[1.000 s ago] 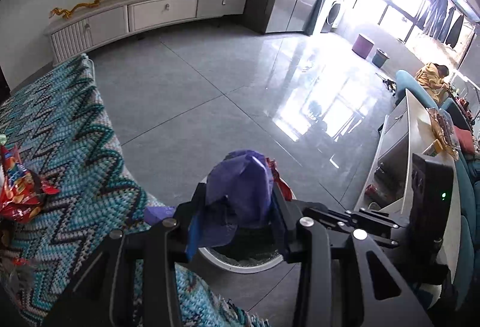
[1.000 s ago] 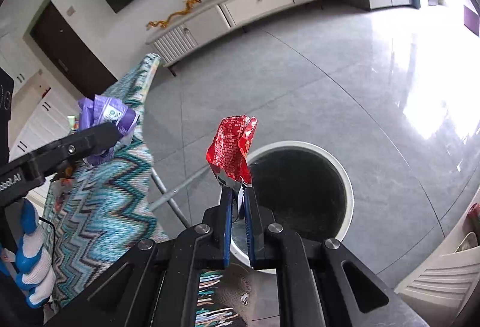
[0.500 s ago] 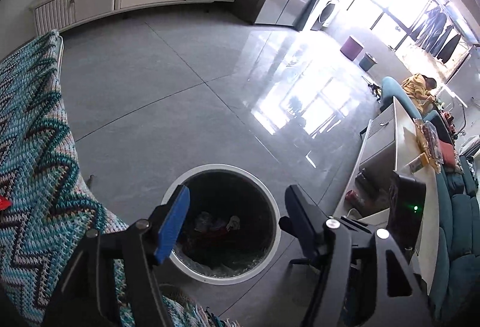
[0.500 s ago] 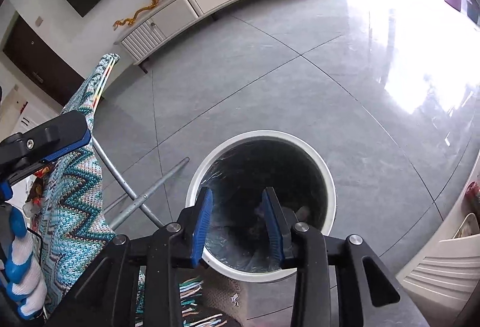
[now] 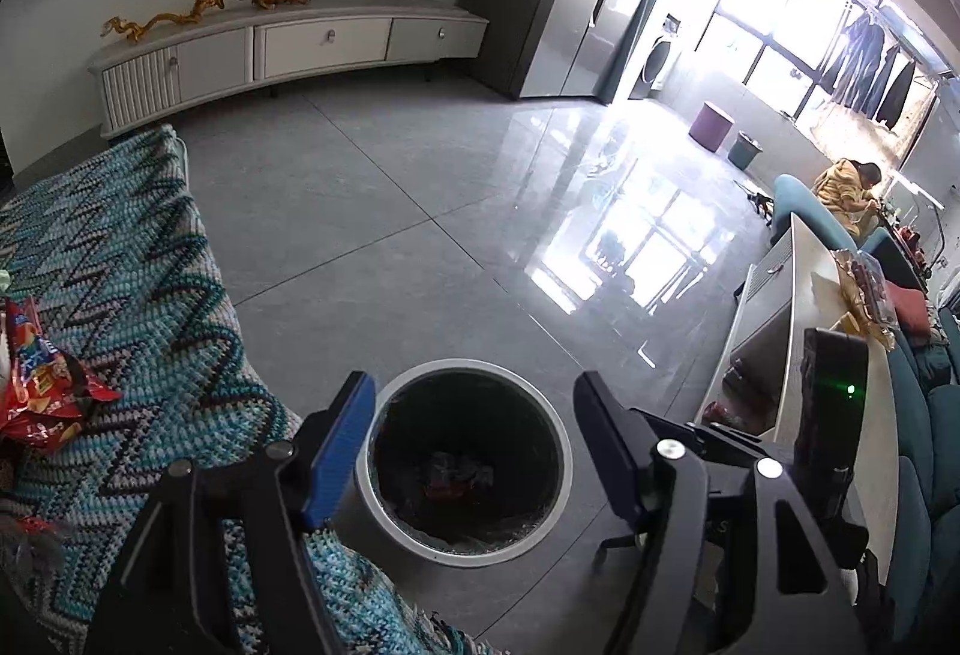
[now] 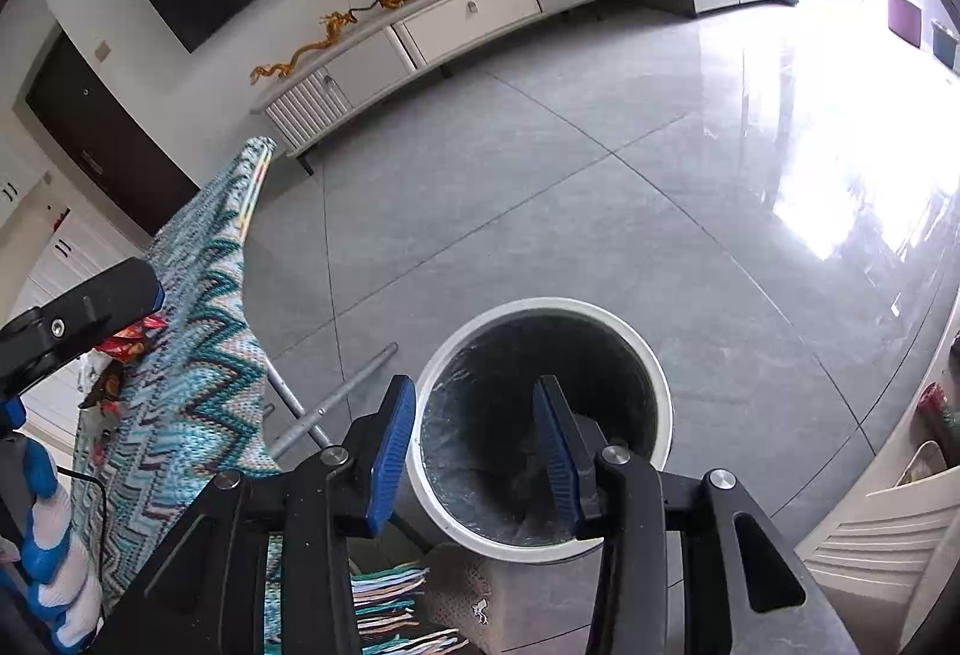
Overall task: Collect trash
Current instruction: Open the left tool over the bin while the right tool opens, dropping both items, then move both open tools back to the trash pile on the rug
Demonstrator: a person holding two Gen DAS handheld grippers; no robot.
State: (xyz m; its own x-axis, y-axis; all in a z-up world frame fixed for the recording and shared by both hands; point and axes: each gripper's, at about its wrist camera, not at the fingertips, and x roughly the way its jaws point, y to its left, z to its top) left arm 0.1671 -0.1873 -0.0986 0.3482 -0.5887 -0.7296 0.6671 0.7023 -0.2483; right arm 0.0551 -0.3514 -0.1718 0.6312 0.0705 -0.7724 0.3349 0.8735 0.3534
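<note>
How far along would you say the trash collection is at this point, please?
Done: some crumpled wrappers already lie at the bottom of the round white-rimmed bin.

In hand: nothing. The left tongs and right tongs hang above the bin, jaws opening, with nothing between them.

Left: at least the red snack wrappers remaining on the teal zigzag knitted cloth.

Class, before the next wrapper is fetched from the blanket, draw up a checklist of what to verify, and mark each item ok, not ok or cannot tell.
1. Left gripper empty, jaws opening: ok.
2. Right gripper empty, jaws opening: ok.
3. Dropped trash lies inside the bin: ok.
4. Bin upright on the floor: ok.
5. Red snack wrapper waiting on the zigzag blanket: ok.
6. Other trash left further along the blanket: cannot tell.
</note>
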